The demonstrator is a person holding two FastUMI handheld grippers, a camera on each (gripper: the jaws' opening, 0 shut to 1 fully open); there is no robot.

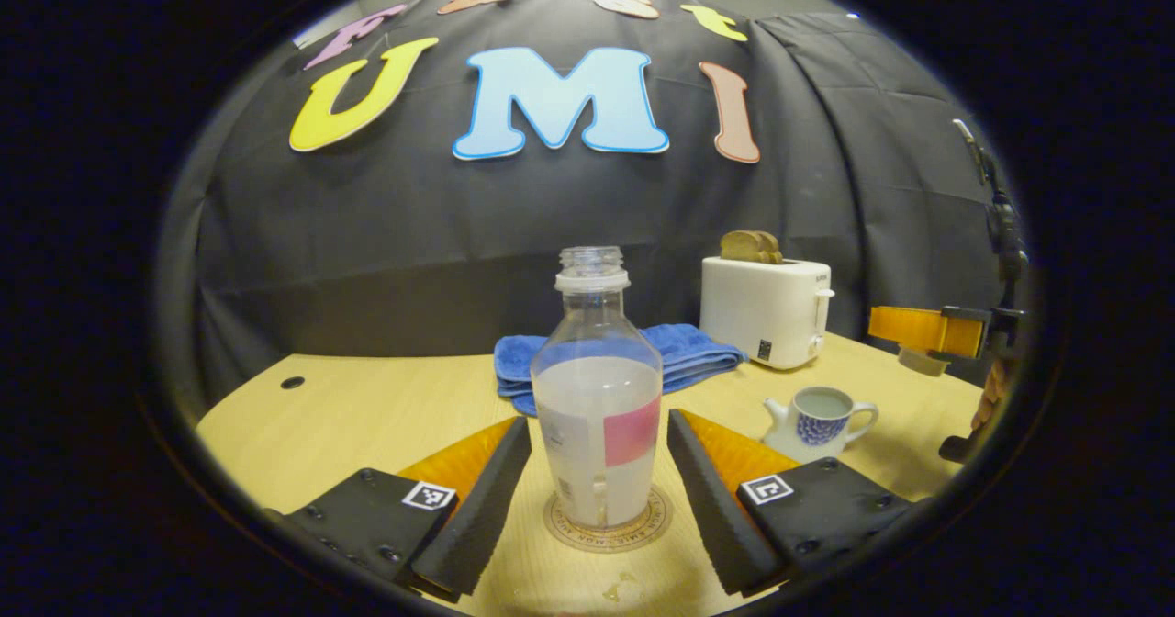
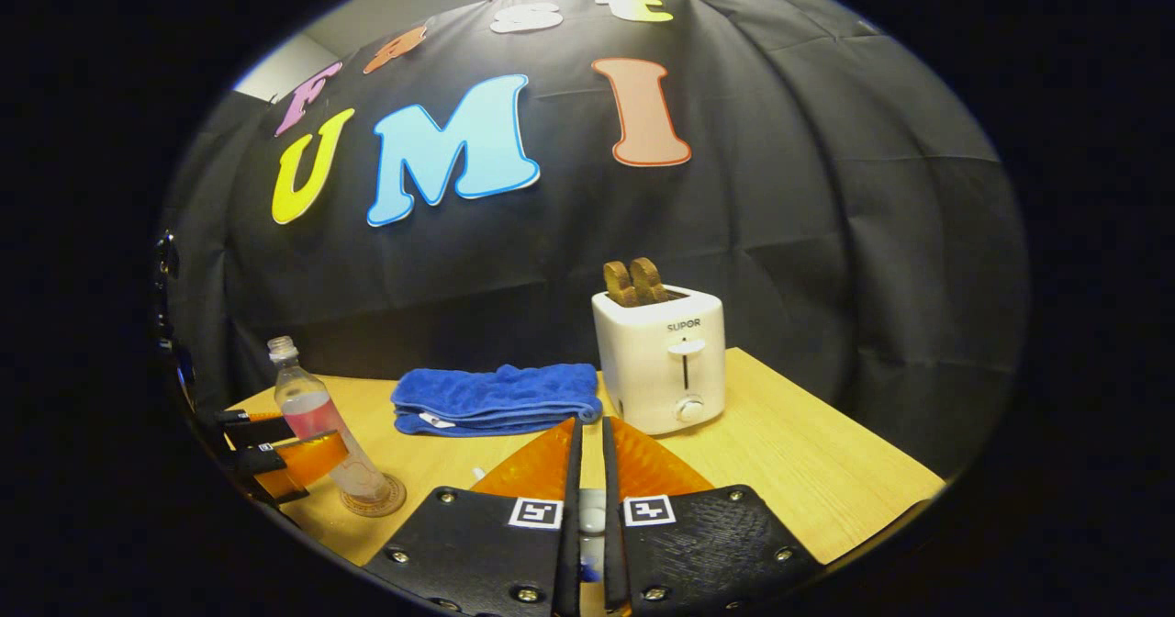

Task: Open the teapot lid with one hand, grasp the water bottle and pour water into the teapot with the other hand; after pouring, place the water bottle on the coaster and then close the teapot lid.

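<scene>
In the left gripper view the water bottle (image 1: 598, 397) stands low centre on the coaster (image 1: 608, 523), the left gripper (image 1: 598, 488) released, fingers either side and apart from it. The open teapot (image 1: 817, 422) sits lower right, before the blue towel (image 1: 684, 353) and toaster (image 1: 766, 309). In the right gripper view the toaster front reads "SUPOR"; the right gripper (image 2: 592, 470) is clenched on the teapot lid (image 2: 592, 511).

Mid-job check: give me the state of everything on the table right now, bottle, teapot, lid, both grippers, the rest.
Water bottle: upright on the coaster, uncapped, partly full.
Teapot: lid off, water inside.
Lid: pinched between the right gripper fingers, largely hidden.
Left gripper: open, fingers either side of the bottle, not touching.
Toaster: bread sticking up, lever raised.
Towel: folded.
</scene>
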